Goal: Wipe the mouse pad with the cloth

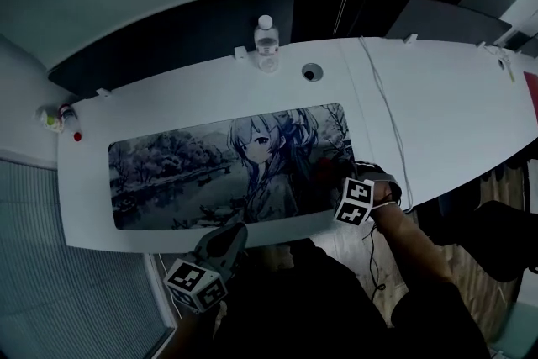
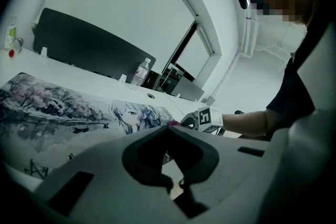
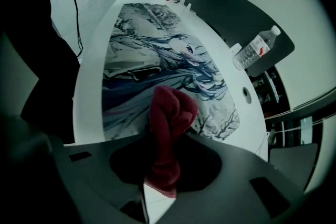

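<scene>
A long mouse pad [image 1: 193,172] printed with an anime girl and a grey landscape lies along the white desk [image 1: 92,139]. My right gripper [image 1: 340,181] is over the pad's near right corner, shut on a dark red cloth [image 3: 169,115]. The cloth hangs from the jaws onto the pad [image 3: 152,55]. My left gripper [image 1: 229,235] hovers at the desk's front edge just below the pad, jaws together with nothing between them. From the left gripper view, the pad [image 2: 52,107] stretches away, and the right gripper [image 2: 193,121] with the cloth [image 2: 172,124] shows beyond it.
A water bottle [image 1: 266,42] stands at the desk's back edge beside a round cable hole [image 1: 312,72]. A white cable [image 1: 388,118] runs down the seam to the adjoining desk [image 1: 454,97]. Small items [image 1: 52,118] sit at the far left corner.
</scene>
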`<state>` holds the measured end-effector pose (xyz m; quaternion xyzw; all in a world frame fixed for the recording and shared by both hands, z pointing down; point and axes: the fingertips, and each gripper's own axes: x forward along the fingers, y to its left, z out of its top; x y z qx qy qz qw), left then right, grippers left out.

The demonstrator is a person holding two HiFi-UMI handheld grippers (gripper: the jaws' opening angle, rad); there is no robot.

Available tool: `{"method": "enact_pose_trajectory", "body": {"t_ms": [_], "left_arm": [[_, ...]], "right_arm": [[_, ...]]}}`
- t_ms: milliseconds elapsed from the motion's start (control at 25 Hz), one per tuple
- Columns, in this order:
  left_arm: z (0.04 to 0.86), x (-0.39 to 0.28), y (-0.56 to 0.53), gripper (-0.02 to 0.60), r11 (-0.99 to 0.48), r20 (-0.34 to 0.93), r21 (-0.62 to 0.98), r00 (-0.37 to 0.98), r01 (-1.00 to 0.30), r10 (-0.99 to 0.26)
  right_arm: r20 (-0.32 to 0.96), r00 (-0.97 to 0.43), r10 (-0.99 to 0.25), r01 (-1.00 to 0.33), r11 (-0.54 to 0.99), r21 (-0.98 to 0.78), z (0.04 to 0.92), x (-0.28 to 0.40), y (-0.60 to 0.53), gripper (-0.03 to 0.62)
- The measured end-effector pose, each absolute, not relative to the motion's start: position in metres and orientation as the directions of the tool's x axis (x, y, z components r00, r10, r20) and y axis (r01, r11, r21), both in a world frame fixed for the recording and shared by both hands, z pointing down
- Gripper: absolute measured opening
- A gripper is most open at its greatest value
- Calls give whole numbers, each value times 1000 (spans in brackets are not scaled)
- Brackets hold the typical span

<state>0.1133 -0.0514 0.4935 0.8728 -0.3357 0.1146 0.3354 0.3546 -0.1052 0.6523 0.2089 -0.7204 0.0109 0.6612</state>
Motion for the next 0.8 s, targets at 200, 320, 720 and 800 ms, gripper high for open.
{"method": "enact_pose_trajectory", "body": {"t_ms": [200, 320, 720, 800], "left_arm": [[496, 121, -54, 6, -489, 440, 507, 701, -710, -561], [495, 125, -55, 6, -464, 443, 499, 675, -732, -590], [497, 141, -46, 6, -382, 465, 497, 611, -779, -640], [496, 141, -45, 6, -370, 469, 495, 600, -787, -648]], "right_arm": [[948, -44, -314, -254, 922, 293, 650, 367, -155, 112], [946, -55, -320, -222, 927, 301, 649, 371, -179, 111], [934, -81, -348, -140, 932, 335, 648, 374, -231, 110], [930, -79, -358, -137, 928, 346, 648, 375, -241, 110]]}}
